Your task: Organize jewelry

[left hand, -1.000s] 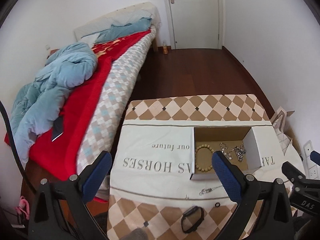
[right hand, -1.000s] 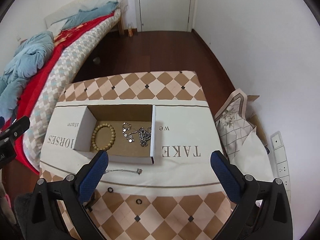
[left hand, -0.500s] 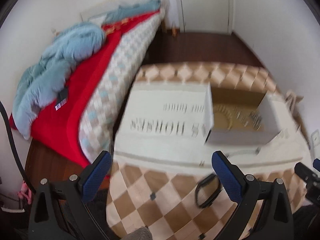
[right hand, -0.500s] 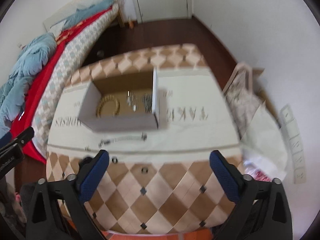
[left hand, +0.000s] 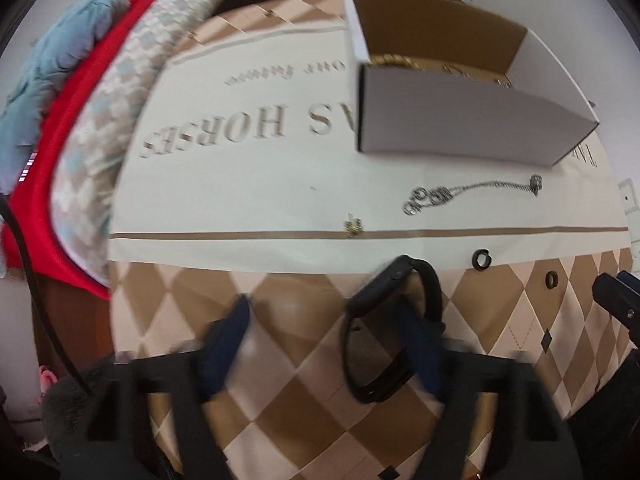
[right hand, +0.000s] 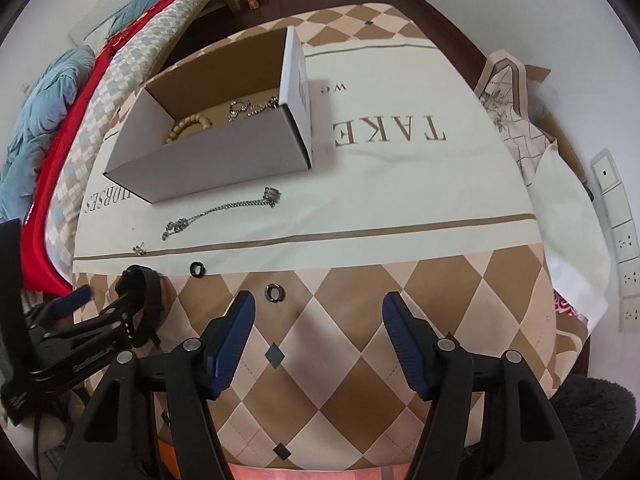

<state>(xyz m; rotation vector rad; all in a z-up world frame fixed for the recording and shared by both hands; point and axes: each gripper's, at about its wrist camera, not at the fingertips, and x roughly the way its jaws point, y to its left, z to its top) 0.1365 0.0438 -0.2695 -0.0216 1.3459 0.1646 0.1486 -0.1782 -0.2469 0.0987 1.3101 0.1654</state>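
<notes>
An open cardboard box (right hand: 224,160) (left hand: 460,128) on the table holds a wooden bead bracelet (right hand: 188,126) and silver chains (right hand: 248,108). In front of it lie a silver necklace (right hand: 224,210) (left hand: 472,192), a small gold earring (left hand: 354,226), and two dark rings (right hand: 197,269) (right hand: 274,292). A black watch (left hand: 394,332) (right hand: 142,304) lies near the table's front left. My left gripper (left hand: 324,344) is open low over the table, its right finger inside the watch's band loop. My right gripper (right hand: 318,328) is open and empty, just right of the nearer ring.
The table has a checkered cloth with a cream printed runner (right hand: 360,184). A bed with red and blue bedding (right hand: 60,92) stands at the left. A paper bag and cardboard (right hand: 520,92) lie on the floor at the right, with wall sockets (right hand: 616,216) beyond.
Both grippers have dropped and moved forward toward the table. The left gripper has come down around the watch. Both stay open, now less widely.
</notes>
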